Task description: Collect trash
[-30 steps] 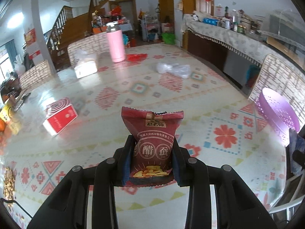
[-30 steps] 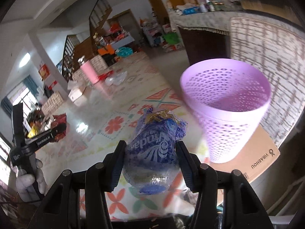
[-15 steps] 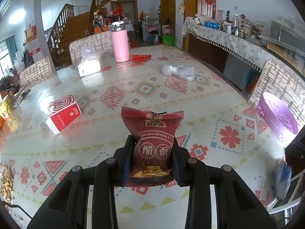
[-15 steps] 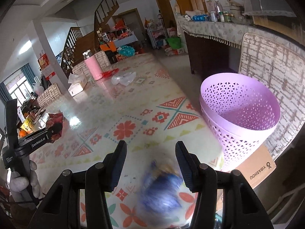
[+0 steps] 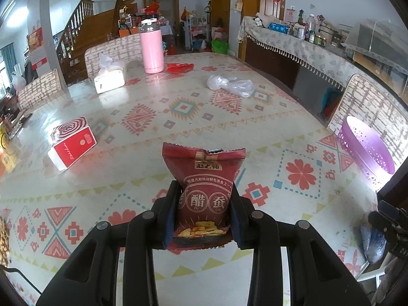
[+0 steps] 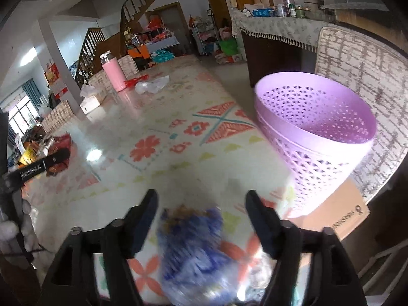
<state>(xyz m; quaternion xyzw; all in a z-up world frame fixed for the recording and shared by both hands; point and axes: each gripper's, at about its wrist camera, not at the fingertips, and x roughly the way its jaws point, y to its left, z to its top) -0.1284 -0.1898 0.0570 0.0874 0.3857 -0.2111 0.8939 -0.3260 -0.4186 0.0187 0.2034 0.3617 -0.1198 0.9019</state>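
My left gripper (image 5: 204, 188) is shut on a dark red snack bag (image 5: 204, 168), held upright above the patterned table (image 5: 178, 117). The jaws of my right gripper (image 6: 201, 196) are opening. A blurred blue plastic wrapper (image 6: 193, 242) lies between and below the fingers, and the pads stand apart from it. In the left wrist view the same blue wrapper (image 5: 373, 242) shows at the table's right edge. A purple mesh basket (image 6: 313, 163) stands just off the table's edge, to the right of my right gripper. The left gripper's side (image 6: 38, 168) shows at far left.
Farther back on the table are a pink bottle (image 5: 151, 48), a tissue box (image 5: 109, 80), a red box (image 5: 72, 144), a clear plastic bag (image 5: 230, 84) and a red wrapper (image 5: 179, 67). The basket rests on cardboard (image 6: 336, 216) by a chair back (image 6: 362, 63).
The blue wrapper has left my right gripper's grip and dropped toward the table. The right jaws have spread wider. The left gripper still holds the red bag.
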